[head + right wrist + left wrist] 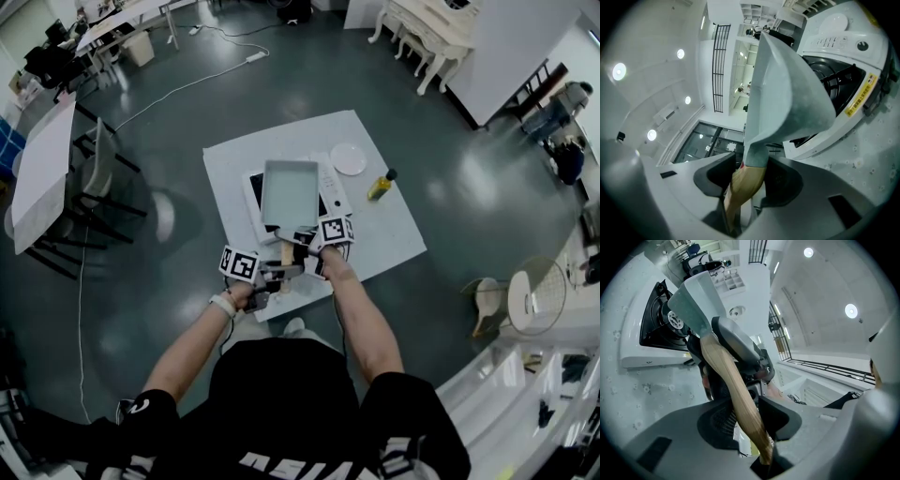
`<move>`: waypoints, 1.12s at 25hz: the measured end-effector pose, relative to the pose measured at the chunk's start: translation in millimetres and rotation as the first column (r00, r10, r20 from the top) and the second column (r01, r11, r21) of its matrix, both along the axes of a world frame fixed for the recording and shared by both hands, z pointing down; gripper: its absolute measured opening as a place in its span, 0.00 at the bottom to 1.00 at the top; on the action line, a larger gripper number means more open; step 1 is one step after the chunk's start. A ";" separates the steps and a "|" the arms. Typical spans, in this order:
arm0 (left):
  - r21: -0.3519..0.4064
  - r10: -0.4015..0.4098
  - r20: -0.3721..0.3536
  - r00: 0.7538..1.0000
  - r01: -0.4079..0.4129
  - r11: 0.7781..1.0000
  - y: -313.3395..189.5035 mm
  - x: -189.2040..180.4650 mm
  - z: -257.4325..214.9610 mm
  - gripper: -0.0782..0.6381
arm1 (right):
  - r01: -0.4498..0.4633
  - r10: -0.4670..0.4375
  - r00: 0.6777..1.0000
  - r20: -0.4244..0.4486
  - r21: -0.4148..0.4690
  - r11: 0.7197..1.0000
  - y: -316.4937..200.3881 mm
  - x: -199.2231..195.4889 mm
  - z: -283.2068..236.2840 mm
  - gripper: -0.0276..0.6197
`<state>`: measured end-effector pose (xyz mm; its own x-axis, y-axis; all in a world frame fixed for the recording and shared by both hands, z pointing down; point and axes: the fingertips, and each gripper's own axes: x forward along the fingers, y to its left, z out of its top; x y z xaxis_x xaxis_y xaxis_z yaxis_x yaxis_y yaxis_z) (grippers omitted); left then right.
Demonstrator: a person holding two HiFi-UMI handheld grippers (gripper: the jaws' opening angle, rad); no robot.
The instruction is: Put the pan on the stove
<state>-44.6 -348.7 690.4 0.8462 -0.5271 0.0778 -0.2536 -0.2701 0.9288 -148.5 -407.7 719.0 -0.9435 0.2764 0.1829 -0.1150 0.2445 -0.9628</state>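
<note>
1. Head view: a rectangular grey metal pan [291, 192] hangs over the black top of a white tabletop stove [251, 192] on a square white table [394, 239]. The left gripper [277, 270] and right gripper [304, 251] meet at the pan's pale wooden handle [288, 251], on the stove's near side. A round white plate [349, 158] and a yellow bottle with a black cap [380, 186] lie right of the stove.
2. Left gripper view: both jaws are clamped on the handle's end [740, 399]. The pan [693, 301] rises in front of the stove [651, 331].
3. Right gripper view: the jaws pinch the handle [744, 180] just below the pan [783, 93]. The stove [848, 79] lies behind it.
</note>
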 end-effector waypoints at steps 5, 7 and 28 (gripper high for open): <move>-0.033 -0.013 -0.009 1.000 0.013 0.999 -10.3 -8.4 13.2 0.28 | -0.001 0.001 1.000 -0.011 -0.005 1.000 -10.1 -7.9 14.8 0.29; -0.044 -0.017 -0.005 1.000 0.017 0.999 -13.9 -10.7 20.3 0.28 | -0.004 0.004 1.000 -0.006 -0.011 1.000 -13.3 -10.3 21.6 0.29; -0.124 -0.007 0.012 1.000 0.008 0.992 -43.6 -33.7 65.8 0.28 | -0.020 0.019 1.000 -0.020 -0.054 0.998 -43.4 -30.8 71.7 0.29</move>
<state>-78.4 -392.3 756.2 0.8410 -0.5191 0.1527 -0.2660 -0.1508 0.9521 -179.3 -451.1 790.7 -0.9451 0.2680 0.1868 -0.1384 0.1895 -0.9721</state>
